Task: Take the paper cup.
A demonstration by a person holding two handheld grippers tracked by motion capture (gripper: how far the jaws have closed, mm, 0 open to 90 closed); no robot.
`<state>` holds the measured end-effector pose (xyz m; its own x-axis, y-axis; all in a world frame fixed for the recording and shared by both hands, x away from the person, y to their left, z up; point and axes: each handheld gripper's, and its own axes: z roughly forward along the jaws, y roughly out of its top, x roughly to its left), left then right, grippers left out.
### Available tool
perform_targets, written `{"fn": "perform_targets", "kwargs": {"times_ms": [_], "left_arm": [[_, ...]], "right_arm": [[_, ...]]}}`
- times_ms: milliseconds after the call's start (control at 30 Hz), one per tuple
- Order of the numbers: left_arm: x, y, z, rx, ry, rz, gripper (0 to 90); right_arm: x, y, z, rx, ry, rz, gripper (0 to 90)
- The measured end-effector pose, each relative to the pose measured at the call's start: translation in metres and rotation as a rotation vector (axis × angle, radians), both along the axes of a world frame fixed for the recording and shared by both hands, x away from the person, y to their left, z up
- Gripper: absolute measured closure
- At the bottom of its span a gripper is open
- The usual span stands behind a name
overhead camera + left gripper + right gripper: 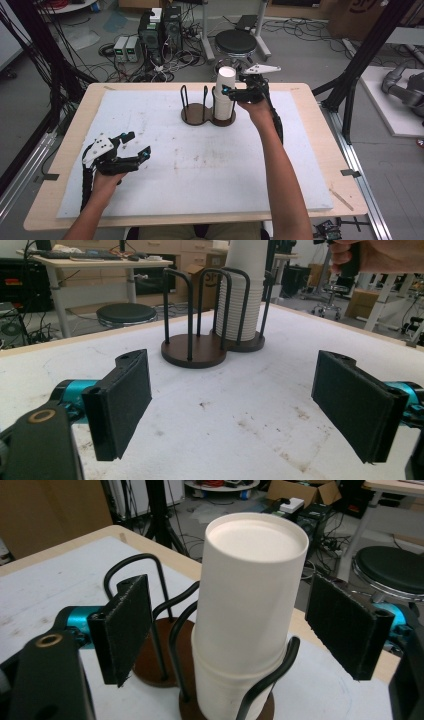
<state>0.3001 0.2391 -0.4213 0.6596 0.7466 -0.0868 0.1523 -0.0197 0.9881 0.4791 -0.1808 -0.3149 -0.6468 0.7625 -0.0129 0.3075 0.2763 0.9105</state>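
Paper cup stack about to be taken from its rack

Nearest the high camera, at about 7 o'clock on the worktop [310, 165], the left hand-held gripper [136, 145] hovers with its jaws spread and nothing between them. Farther off, at 12 o'clock, stands one two-bay wire cup holder [196, 111]: its left bay is empty, its right bay holds one stack of white paper cups [225, 95], upside down, bases up. I can't count the nested cups. Reaching in from 3 o'clock, the right hand-held gripper [235, 89] has its jaws spread either side of the top cup [252, 580], pads not touching it. Such cups should be light, thin-walled and easily crushed, fairly smooth; a gentle pinch across the upper wall near the stiffer base looks safest, lifting straight up to clear the wires
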Motion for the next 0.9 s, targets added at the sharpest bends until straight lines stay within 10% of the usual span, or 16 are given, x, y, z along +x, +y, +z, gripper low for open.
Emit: {"fn": "perform_targets", "kwargs": {"times_ms": [467, 900], "left_arm": [[0.0, 0.001, -0.001, -0.005, 0.004, -0.004, 16.0], [0.0, 0.001, -0.001, -0.007, 0.006, -0.007, 16.1]], "right_arm": [[0.033, 0.021, -0.004, -0.012, 0.056, -0.05, 19.9], [0.032, 0.023, 0.004, 0.007, 0.03, -0.066, 33.0]]}}
